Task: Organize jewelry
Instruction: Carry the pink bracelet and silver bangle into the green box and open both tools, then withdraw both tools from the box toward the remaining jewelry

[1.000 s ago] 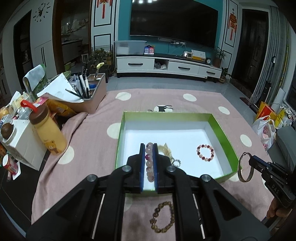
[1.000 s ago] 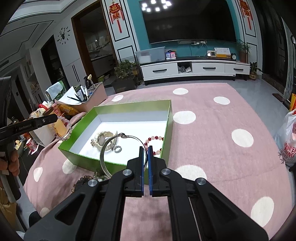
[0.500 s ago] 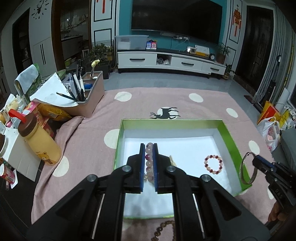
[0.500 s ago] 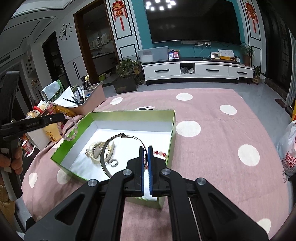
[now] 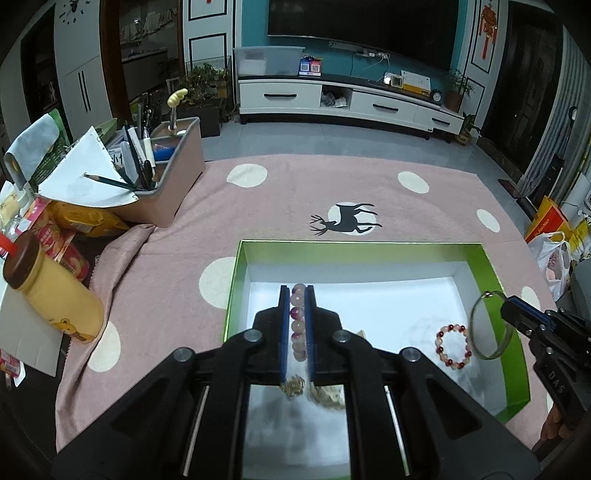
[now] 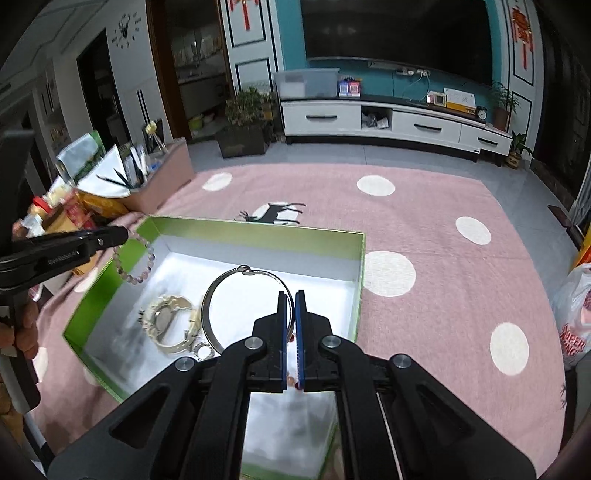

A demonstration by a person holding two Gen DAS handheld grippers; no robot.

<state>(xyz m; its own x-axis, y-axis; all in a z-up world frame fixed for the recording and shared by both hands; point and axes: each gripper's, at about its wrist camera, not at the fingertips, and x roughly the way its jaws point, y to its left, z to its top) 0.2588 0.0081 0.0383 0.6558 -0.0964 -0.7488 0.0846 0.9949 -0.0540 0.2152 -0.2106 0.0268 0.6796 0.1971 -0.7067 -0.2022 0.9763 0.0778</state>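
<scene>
Both hand-held grippers carry jewelry above the green-walled, white-floored box (image 5: 508, 321).
Left gripper (image 5: 297, 325) pinches a pink beaded bracelet (image 5: 297, 325); right gripper (image 6: 290, 332) clamps a thin silver bangle (image 6: 221, 291), over a red bead bracelet (image 5: 453, 346).

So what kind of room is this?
Most likely a living room at home: a big television on the wall, a long white TV cabinet under it, and a pink dotted cloth on the table.

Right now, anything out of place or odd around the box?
Nothing stands out. Left gripper clamps a pink bead bracelet, right gripper a silver bangle, both over the green box. Watch and red bracelet lie inside.
</scene>
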